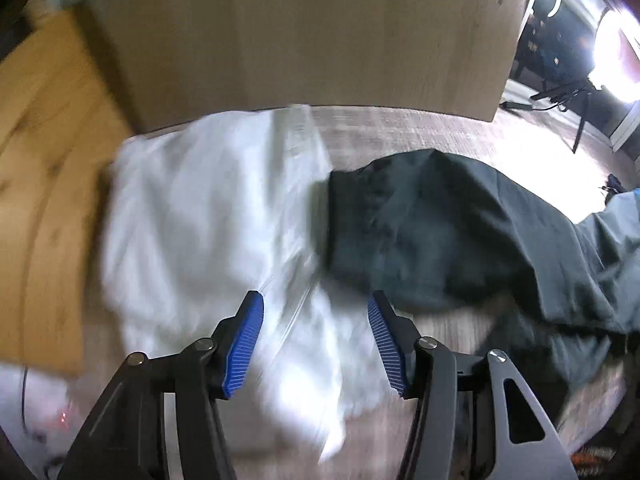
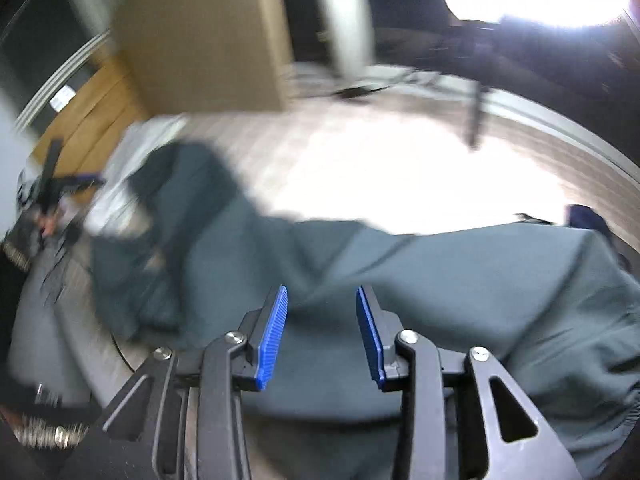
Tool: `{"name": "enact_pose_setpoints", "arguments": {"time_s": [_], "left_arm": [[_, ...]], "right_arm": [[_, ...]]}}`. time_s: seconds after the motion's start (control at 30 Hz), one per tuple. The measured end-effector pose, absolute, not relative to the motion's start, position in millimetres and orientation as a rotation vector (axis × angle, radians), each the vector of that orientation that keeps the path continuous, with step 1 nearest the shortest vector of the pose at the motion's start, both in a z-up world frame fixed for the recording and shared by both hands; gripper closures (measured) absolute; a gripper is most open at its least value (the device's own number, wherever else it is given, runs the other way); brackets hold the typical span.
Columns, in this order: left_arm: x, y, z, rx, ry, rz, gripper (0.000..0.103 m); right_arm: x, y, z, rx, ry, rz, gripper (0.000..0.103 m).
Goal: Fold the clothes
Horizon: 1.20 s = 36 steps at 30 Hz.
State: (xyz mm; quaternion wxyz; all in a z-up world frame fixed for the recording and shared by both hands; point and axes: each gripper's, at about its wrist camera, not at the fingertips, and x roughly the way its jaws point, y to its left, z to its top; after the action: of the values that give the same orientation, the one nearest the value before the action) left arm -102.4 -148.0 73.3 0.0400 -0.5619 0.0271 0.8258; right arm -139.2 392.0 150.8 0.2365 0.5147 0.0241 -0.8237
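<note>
A dark teal garment (image 1: 448, 236) lies spread on the floor, right of a white cloth (image 1: 200, 220) that seems partly wrapped in clear plastic. My left gripper (image 1: 316, 304) hovers open over the white cloth's near edge, its blue pads (image 1: 244, 344) wide apart with nothing between them. In the right wrist view the same teal garment (image 2: 400, 280) stretches across the floor from left to right. My right gripper (image 2: 322, 296) is open just above its middle, holding nothing. Both views are motion-blurred.
A large cardboard box (image 1: 304, 36) stands behind the clothes, with a wooden board (image 1: 48, 200) to its left. A tripod-like stand and cables (image 1: 560, 96) sit at the far right by a bright window. The carpeted floor (image 2: 400, 168) beyond the garment is brightly lit.
</note>
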Motion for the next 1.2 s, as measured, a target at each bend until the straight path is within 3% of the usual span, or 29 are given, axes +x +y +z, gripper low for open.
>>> {"name": "enact_pose_setpoints", "arguments": {"time_s": [0.13, 0.2, 0.27, 0.43, 0.53, 0.6, 0.63, 0.67, 0.8, 0.87, 1.0, 1.1, 1.13, 1.2], "left_arm": [[-139, -125, 30, -1.848, 0.286, 2.472, 0.051], [-143, -126, 18, -1.887, 0.282, 2.454, 0.055], [-139, -130, 25, -1.842, 0.229, 2.477, 0.082], [-105, -146, 69, -1.746, 0.188, 2.531, 0.091], [-72, -162, 86, -1.771, 0.163, 2.485, 0.089], [-59, -163, 74, -1.874, 0.284, 2.412, 0.07], [-54, -163, 68, -1.921, 0.37, 2.396, 0.053], [-53, -164, 67, -1.933, 0.407, 2.4, 0.055], [-71, -168, 89, -1.785, 0.268, 2.503, 0.054], [-87, -162, 86, -1.771, 0.28, 2.492, 0.045], [-123, -146, 60, -1.855, 0.258, 2.381, 0.042], [-124, -127, 43, -1.906, 0.359, 2.32, 0.047], [-120, -121, 41, -1.909, 0.408, 2.311, 0.057], [-115, -111, 39, -1.894, 0.482, 2.313, 0.056]], "right_arm": [[-161, 425, 139, 1.482, -0.08, -2.322, 0.067], [-159, 429, 132, 1.489, -0.095, -2.339, 0.067], [-160, 429, 127, 1.491, -0.088, -2.352, 0.068], [-164, 423, 115, 1.51, -0.052, -2.362, 0.068], [-165, 416, 114, 1.512, 0.038, -2.337, 0.068], [-165, 412, 113, 1.512, 0.099, -2.321, 0.067], [-167, 411, 112, 1.515, 0.122, -2.315, 0.068], [-170, 408, 111, 1.519, 0.138, -2.31, 0.068], [-185, 398, 107, 1.52, 0.21, -2.285, 0.067], [-195, 390, 104, 1.514, 0.284, -2.26, 0.067], [-214, 375, 97, 1.5, 0.428, -2.208, 0.065], [-229, 366, 92, 1.483, 0.529, -2.163, 0.06], [-233, 367, 92, 1.469, 0.553, -2.143, 0.058], [-239, 368, 90, 1.449, 0.596, -2.092, 0.053]]}}
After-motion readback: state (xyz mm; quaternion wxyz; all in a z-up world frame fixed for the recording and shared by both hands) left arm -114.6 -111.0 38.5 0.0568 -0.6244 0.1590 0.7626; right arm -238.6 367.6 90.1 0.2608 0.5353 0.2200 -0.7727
